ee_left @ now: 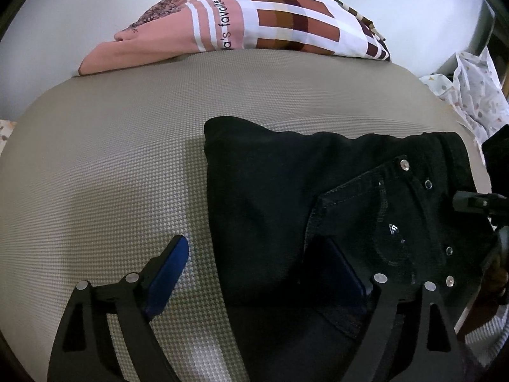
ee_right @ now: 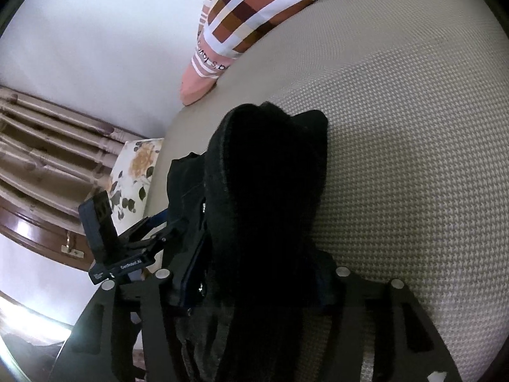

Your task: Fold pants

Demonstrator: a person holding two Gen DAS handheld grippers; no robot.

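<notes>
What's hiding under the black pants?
The black pants lie folded on the gray bumpy mattress, which shows all around them. Anything else beneath is covered by the cloth, so I cannot tell.

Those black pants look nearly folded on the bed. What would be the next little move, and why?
Probably lift the left gripper clear. Its jaws stand wide, one blue pad on the bedcover and the other at the edge of the black pants, gripping nothing. The pants already lie in a compact fold, so it seems done there. The right gripper straddles the bundle.
</notes>
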